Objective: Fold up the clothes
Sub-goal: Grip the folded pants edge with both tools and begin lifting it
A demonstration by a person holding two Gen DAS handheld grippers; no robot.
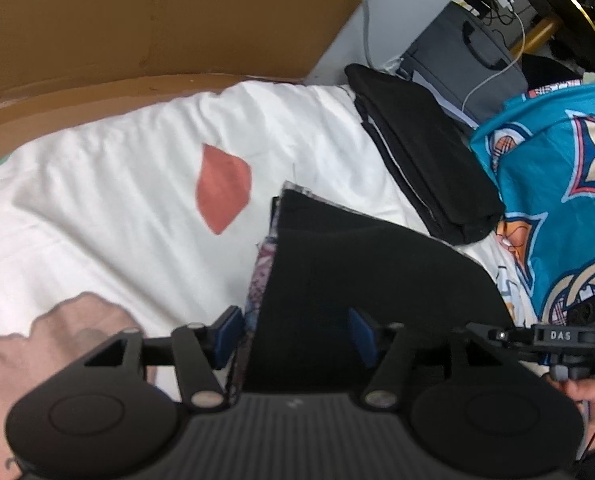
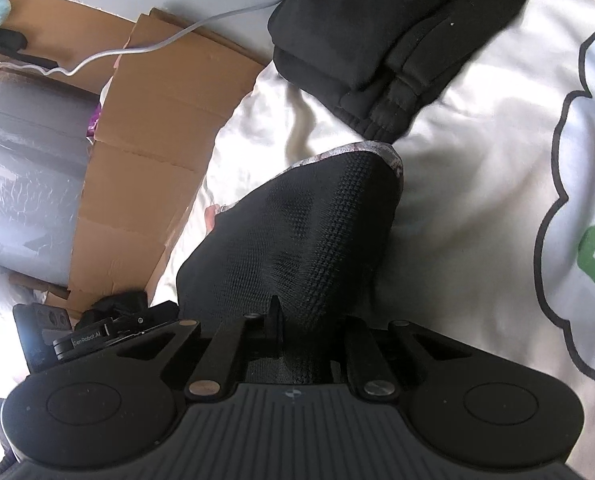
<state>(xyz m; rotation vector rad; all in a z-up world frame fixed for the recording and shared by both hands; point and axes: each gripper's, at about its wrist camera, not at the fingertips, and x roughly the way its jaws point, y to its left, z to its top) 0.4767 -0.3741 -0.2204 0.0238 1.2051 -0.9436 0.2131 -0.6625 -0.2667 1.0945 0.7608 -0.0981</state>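
Observation:
A black mesh garment (image 1: 369, 264) with a patterned lining edge (image 1: 257, 292) is held up over the white bedsheet (image 1: 97, 200). My left gripper (image 1: 295, 334) stands open around its lower edge; the left blue pad (image 1: 229, 336) sits just clear of the lining, while the right pad (image 1: 361, 332) shows against the black cloth. In the right wrist view the same garment (image 2: 305, 232) drapes forward from my right gripper (image 2: 275, 316), whose jaws are shut on a pinch of the fabric. The right gripper's body (image 1: 557, 336) shows at the right edge of the left wrist view.
A stack of folded black clothes (image 1: 425, 152) (image 2: 377, 20) lies further back on the bed. A teal patterned cloth (image 1: 557, 184) is to the right, brown cardboard (image 1: 137, 20) (image 2: 145, 140) borders the bed, and a white cable (image 2: 157, 46) runs across it. A white cloth with a cloud print (image 2: 569, 200) lies at the right.

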